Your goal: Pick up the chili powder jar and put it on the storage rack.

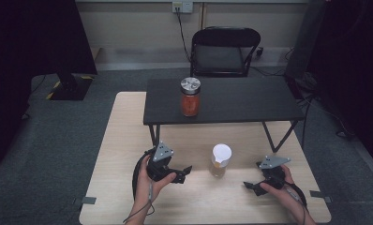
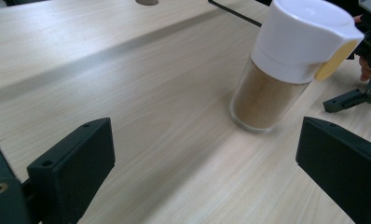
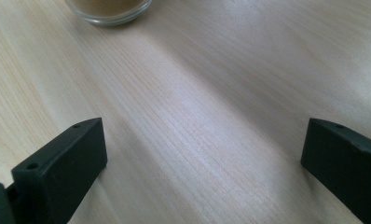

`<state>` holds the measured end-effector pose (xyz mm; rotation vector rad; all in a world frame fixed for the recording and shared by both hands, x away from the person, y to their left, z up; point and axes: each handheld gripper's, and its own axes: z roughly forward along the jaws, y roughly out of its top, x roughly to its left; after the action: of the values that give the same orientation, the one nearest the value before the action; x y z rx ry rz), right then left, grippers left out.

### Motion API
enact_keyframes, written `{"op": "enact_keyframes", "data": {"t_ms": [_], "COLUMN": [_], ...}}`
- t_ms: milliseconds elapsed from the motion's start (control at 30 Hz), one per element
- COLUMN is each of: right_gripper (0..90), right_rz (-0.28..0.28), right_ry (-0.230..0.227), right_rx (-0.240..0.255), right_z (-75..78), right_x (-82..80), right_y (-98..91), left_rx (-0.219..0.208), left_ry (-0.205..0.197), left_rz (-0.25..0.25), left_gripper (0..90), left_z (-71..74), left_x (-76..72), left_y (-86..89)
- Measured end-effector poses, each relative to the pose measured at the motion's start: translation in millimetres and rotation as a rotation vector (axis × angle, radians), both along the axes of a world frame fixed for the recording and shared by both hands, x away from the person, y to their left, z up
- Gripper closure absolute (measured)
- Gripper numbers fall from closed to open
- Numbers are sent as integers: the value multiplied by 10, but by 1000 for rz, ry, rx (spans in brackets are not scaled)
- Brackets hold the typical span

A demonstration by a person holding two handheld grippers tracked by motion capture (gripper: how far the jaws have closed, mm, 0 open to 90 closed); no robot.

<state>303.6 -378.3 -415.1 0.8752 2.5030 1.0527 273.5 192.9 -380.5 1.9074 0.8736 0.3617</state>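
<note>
Step in hand looks like a grab of the spice jar, the clear one with tan powder and a white flip cap, standing upright on the light wood table at lower centre of the high view, between the two grippers and apart from both. Left gripper sits just left of it, fingers spread wide with nothing between them; in the left gripper view the jar is up and right of the gap, so I'd swing the gripper right until the glass body is centred between the fingers, keep low, and close on the glass below the cap, not on the cap or its yellowish tab. Go in level so the jar doesn't tip. Right gripper is at lower right, fingers also wide open and empty, jar base at the upper left of its view; best left parked clear. Count: two grippers, one spice jar, one red jar with a metal lid on the black shelf, one black chair behind.
</note>
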Motion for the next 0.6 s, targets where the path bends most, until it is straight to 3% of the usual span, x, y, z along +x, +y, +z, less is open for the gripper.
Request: {"op": "enact_keyframes", "data": {"t_ms": [600], "right_gripper": [0], "right_rz": [0], "right_ry": [0], "right_rx": [0], "right_z": [0], "right_x": [0], "right_y": [0], "left_rx": [52], "left_ry": [49], "left_rz": [-24], "left_gripper": [37], "left_z": [-265], "left_x": [20], "left_y": [-58]}}
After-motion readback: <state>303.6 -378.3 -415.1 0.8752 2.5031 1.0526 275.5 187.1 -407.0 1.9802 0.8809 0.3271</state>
